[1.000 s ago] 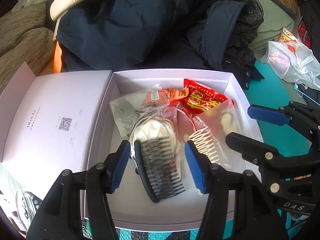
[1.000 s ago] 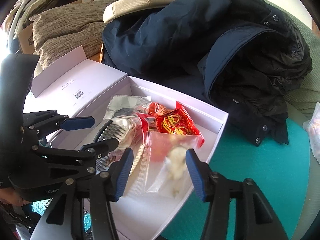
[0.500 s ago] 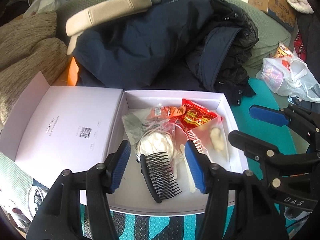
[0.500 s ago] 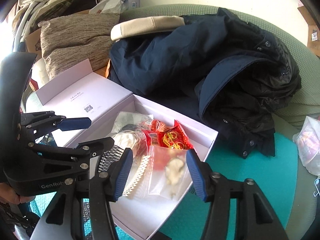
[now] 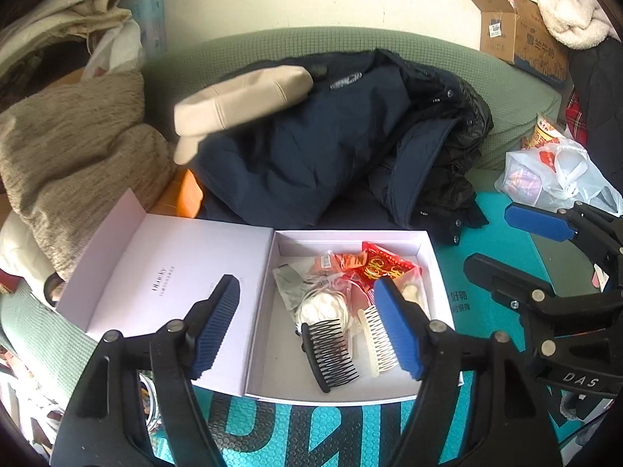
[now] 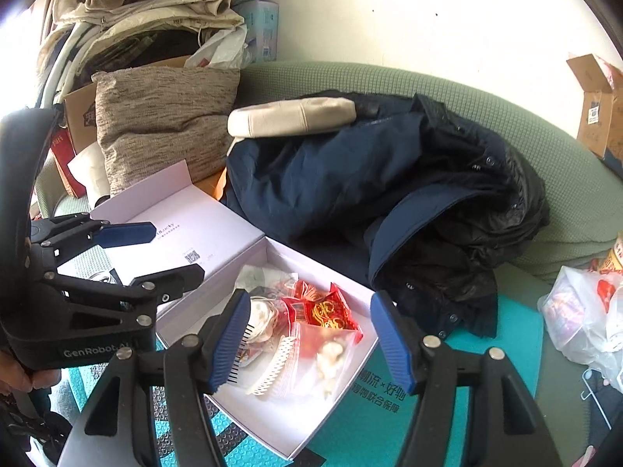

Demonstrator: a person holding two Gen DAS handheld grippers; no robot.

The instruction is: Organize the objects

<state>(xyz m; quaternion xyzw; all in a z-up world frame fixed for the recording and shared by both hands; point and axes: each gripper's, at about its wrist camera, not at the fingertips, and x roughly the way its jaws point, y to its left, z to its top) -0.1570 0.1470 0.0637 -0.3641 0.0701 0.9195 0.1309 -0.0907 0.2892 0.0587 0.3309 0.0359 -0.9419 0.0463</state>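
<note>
An open white box (image 5: 436, 268) (image 6: 350, 385) lies on a teal mat, its lid (image 5: 167, 272) (image 6: 187, 218) folded out to the left. Inside lie a black comb (image 5: 331, 350), a white comb (image 5: 375, 340) (image 6: 272, 366), a white bundle in a bag (image 5: 321, 307), red snack packets (image 5: 385, 266) (image 6: 327, 309) and a clear zip bag (image 6: 331, 354). My left gripper (image 5: 309, 327) hangs well above the box, its jaws opening, nothing between them. My right gripper (image 6: 311, 344) hovers above the box's right half, jaws also opening and empty. Each gripper shows in the other's view.
A dark blue jacket (image 5: 311, 144) (image 6: 370, 179) with a beige cap (image 5: 241, 97) lies on a green sofa behind the box. A brown cushion (image 6: 163, 116) sits left. A white plastic bag (image 5: 557, 175) lies at the right. Cardboard boxes (image 5: 514, 35) stand behind.
Both grippers have risen away from the box, so it looks smaller and more of the room shows. Both pairs of jaws have spread wider. The box's contents have not moved.
</note>
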